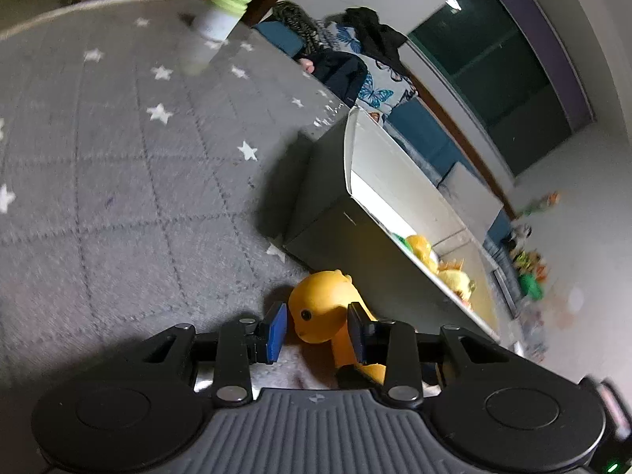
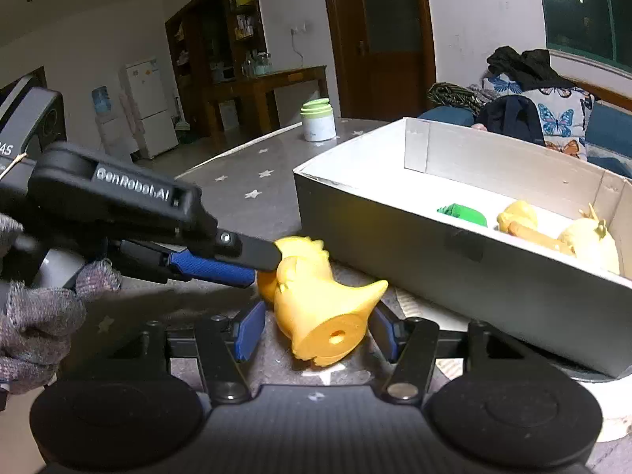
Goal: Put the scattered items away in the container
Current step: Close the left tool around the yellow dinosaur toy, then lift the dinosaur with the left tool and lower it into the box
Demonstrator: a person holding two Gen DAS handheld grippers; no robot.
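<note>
Yellow plastic, the toy dinosaur (image 2: 316,296) is lying on its side on the grey star-patterned cloth (image 1: 118,158), just in front of the white box (image 2: 454,260). Its head is sitting between the left gripper's (image 1: 318,330) blue pads; the right-hand pad looks to be touching the neck, though I cannot tell whether the jaws are actually pinching it. Its round base is facing the right gripper (image 2: 316,333), whose jaws are standing spread on either side, pads close to the body but not clearly pressing. A gloved hand (image 2: 35,316) is holding the left gripper. Inside the box, a green toy (image 2: 462,211) and two more yellow figures (image 2: 561,233) are resting. Farther back on the cloth, a white jar with a green lid (image 2: 318,120) is standing upright.
</note>
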